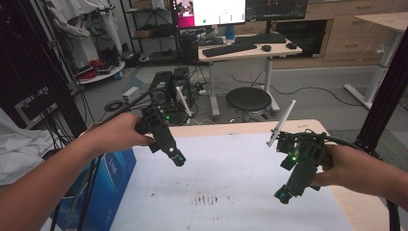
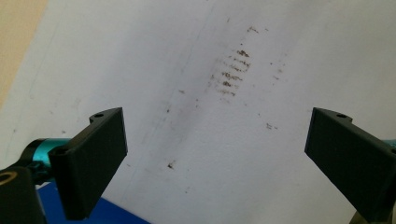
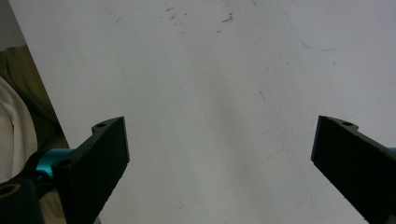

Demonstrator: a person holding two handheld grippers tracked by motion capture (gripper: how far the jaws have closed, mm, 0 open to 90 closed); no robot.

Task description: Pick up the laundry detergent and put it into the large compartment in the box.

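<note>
High view: left claw (image 1: 177, 158) and right claw (image 1: 284, 195) hover above the white desk (image 1: 240, 163), well apart.
Claw state: both wide open, holding nothing.
Stain (image 1: 207, 198): near middle, between them.

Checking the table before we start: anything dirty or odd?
Yes: brown stains in short rows mark the white sheet near its front middle. Both grippers, left and right, hover open, holding nothing.

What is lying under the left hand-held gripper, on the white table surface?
Under the left hand-held gripper, whose jaws are wide open, is only the white sheet with a patch of brown marks. A blue box stands beside the table; its inside is hidden.
</note>
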